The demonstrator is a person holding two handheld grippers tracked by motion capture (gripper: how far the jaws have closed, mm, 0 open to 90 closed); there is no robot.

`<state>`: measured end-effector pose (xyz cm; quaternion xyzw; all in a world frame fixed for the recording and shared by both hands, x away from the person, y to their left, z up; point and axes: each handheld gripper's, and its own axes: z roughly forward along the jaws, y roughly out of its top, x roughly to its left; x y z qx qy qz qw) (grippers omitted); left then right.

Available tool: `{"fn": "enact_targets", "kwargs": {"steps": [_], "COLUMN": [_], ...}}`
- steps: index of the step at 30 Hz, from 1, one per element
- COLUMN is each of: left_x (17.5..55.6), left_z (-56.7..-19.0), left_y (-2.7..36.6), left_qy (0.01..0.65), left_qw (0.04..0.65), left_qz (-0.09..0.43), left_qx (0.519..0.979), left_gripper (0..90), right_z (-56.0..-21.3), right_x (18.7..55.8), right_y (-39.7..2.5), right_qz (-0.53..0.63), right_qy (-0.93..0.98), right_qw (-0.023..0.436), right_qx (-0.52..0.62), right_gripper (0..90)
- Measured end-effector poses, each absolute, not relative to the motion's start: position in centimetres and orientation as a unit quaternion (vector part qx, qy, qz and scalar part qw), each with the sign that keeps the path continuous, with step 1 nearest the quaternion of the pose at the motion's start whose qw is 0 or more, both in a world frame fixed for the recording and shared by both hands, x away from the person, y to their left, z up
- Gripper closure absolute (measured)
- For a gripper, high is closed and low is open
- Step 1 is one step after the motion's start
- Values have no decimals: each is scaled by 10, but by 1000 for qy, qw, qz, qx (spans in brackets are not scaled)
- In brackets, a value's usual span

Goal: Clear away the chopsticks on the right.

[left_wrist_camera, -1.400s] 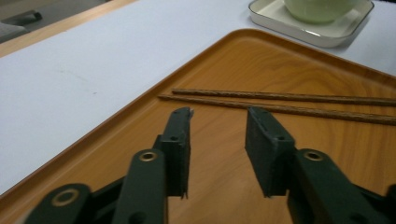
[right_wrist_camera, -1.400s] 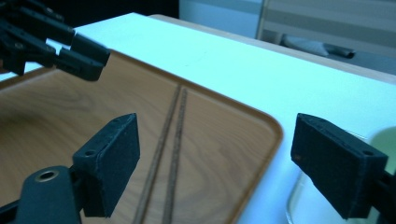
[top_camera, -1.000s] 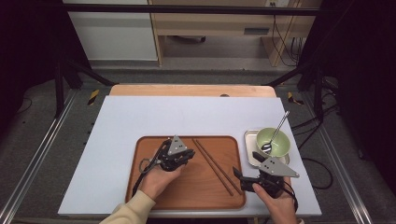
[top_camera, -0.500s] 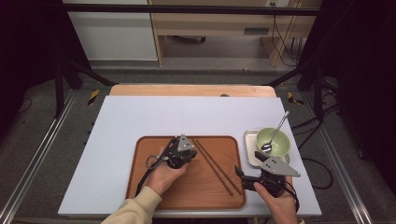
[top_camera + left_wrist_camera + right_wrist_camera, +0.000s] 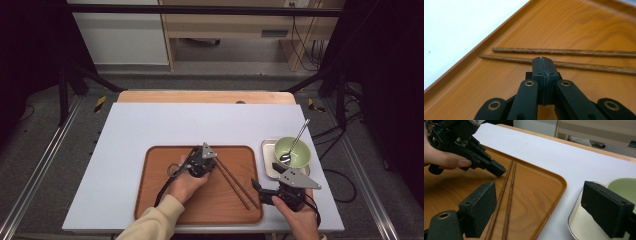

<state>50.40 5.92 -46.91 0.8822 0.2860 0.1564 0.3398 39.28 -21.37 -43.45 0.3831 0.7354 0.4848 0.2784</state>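
Two chopsticks [image 5: 235, 179] lie side by side on the brown tray [image 5: 155, 200] from above, running diagonally toward the near right corner. Our left gripper [image 5: 212, 161] sits right at their far ends, low over the tray. Our right gripper [image 5: 256, 186] waits at the tray's near right edge, w/ a green bowl [image 5: 292, 151] and spoon [image 5: 296, 140] on a metal dish [image 5: 266, 160] just beyond it on the white counter [image 5: 150, 125].

Left gripper view: jaws pressed together w/ nothing between them, tips [image 5: 543, 65] just short of the nearer stick [image 5: 584, 65], maybe over it; contact we can't tell. Both sticks are thin, dark wood, straight, grain visible, lying nearly parallel w/ a small gap.

Right gripper view: right gripper [image 5: 549, 207] spread wide, holding nothing, one pad over the sticks' [image 5: 509, 195] near part, the other over the dish [image 5: 579, 225]. Left gripper [image 5: 496, 170] tip is just beside the sticks.

Risks, as we judge: closed jaws could shove or roll a stick instead of picking it up, splitting the pair. Opening late may catch just one. Thin sticks flat on a slick tray may slip out.
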Motion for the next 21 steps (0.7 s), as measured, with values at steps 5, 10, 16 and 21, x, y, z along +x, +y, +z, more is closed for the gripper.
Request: {"fn": "enact_targets", "kwargs": {"steps": [5,10,16,21], "left_x": [506,510,514,516], "left_z": [-471,-471,-472,-471], "left_y": [57,54,47,39], "left_qy": [285,284,284,278], "left_qw": [343,345,351,355], "left_qz": [159,158,156,151], "left_qx": [881,881,879,880], "left_gripper": [896,896,894,893], "right_z": [-435,-435,-436,-436], "right_x": [393,393,393,394], "right_y": [-213,-213,-213,-213], "right_qz": [484,483,483,482], "right_qy": [737,738,740,740], "right_qw": [277,277,273,273], "right_qx": [382,381,380,382], "right_gripper": [134,134,134,134]}}
